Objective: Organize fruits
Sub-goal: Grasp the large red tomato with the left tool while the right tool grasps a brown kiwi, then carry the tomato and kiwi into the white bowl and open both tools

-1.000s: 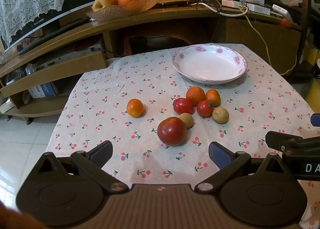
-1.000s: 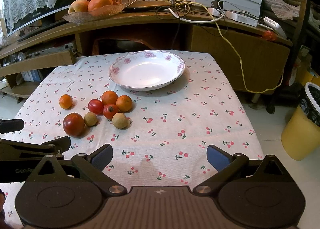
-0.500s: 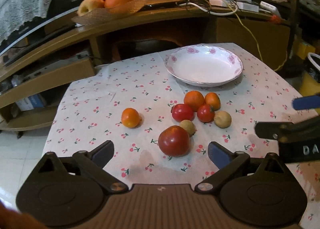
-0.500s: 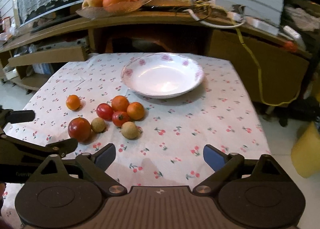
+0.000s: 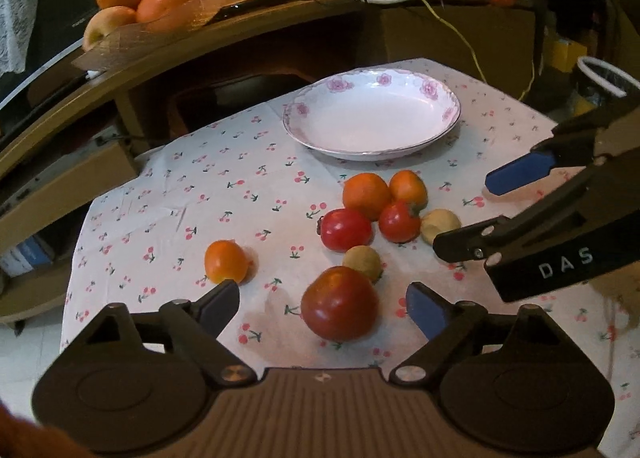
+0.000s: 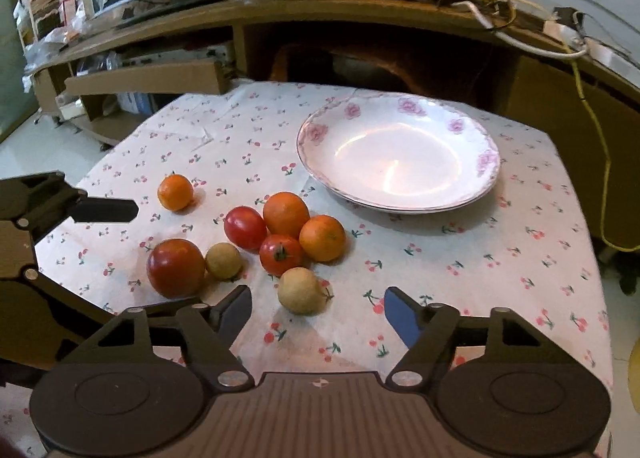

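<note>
Ideally each gripper would centre on its near fruit before squeezing: left gripper (image 5: 322,308) stood unclenched around the big tomato (image 5: 339,302), right gripper (image 6: 318,308), narrowing, empty, around the pale fruit (image 6: 301,290) on the counter (image 6: 460,258).

Big dark-red tomato (image 5: 339,302) sits right between the left fingers (image 5: 218,302), nothing touching it. A small tan round fruit (image 5: 362,261) touches it on the far side. Beyond that there's a tight cluster: two smaller red tomatoes (image 5: 346,229), two oranges (image 5: 366,195) and another tan fruit (image 6: 300,290), which lies just ahead of the right fingers (image 6: 236,310). One little orange (image 5: 225,261) sits alone just past the left fingertip. The white flowered plate (image 5: 450,113) is further back, empty.
</note>
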Available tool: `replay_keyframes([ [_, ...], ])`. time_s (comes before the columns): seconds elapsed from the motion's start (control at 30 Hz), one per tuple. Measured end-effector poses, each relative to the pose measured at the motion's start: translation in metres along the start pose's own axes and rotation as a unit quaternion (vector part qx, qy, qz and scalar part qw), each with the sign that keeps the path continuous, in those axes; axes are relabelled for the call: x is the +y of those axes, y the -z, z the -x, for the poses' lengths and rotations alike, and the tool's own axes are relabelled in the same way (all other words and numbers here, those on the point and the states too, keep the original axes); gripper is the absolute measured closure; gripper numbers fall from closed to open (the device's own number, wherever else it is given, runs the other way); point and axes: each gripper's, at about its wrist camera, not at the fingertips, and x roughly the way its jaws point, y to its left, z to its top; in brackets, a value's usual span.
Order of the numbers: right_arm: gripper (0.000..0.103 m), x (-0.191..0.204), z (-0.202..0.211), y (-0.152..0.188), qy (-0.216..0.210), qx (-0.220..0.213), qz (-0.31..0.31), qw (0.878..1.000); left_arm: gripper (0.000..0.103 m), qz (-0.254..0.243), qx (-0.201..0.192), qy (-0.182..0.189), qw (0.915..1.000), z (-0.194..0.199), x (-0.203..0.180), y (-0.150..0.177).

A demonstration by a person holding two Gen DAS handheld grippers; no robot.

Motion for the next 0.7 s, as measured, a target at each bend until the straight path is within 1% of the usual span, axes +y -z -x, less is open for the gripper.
replay_keyframes([
  [0.03, 0.039, -0.001, -0.004, -0.001, -0.003, 0.005, 0.000, 1.000, 0.010, 0.001, 0.002, 0.006, 1.0000, -0.003, 0.002, 0.000],
  [0.07, 0.042, -0.001, -0.007, -0.002, -0.006, 0.009, 0.000, 1.000, 0.012, 0.007, 0.005, 0.016, 0.9998, -0.006, 0.004, 0.000],
  [0.1, 0.047, -0.002, -0.011, -0.002, -0.011, 0.012, -0.001, 1.000, 0.018, 0.014, 0.007, 0.027, 0.9995, -0.009, 0.006, 0.000],
  [0.13, 0.052, -0.003, -0.014, -0.002, -0.015, 0.017, -0.001, 1.000, 0.021, 0.020, 0.012, 0.038, 0.9990, -0.012, 0.007, 0.000],
  [0.17, 0.053, -0.003, -0.016, -0.002, -0.016, 0.020, -0.001, 1.000, 0.025, 0.025, 0.018, 0.046, 0.9984, -0.015, 0.008, 0.000],
  [0.27, 0.058, -0.001, -0.016, -0.002, -0.017, 0.018, 0.008, 1.000, 0.029, 0.032, 0.016, 0.057, 0.9977, -0.018, 0.008, 0.002],
  [0.33, 0.070, 0.000, -0.014, -0.001, -0.021, 0.017, 0.012, 1.000, 0.033, 0.039, 0.017, 0.062, 0.9971, -0.018, 0.009, 0.001],
  [0.4, 0.076, 0.002, -0.014, -0.001, -0.014, 0.019, 0.020, 1.000, 0.043, 0.048, 0.017, 0.068, 0.9964, -0.017, 0.009, 0.003],
  [0.47, 0.076, 0.002, -0.012, 0.000, -0.015, 0.020, 0.021, 0.999, 0.045, 0.046, 0.016, 0.067, 0.9965, -0.016, 0.007, 0.003],
  [0.57, 0.077, -0.002, -0.010, 0.000, -0.020, 0.022, 0.013, 0.999, 0.056, 0.044, 0.016, 0.057, 0.9973, -0.014, 0.006, 0.001],
  [0.7, 0.077, -0.008, -0.003, 0.001, -0.025, 0.019, -0.001, 1.000, 0.056, 0.044, 0.021, 0.059, 0.9971, -0.013, 0.007, 0.000],
])
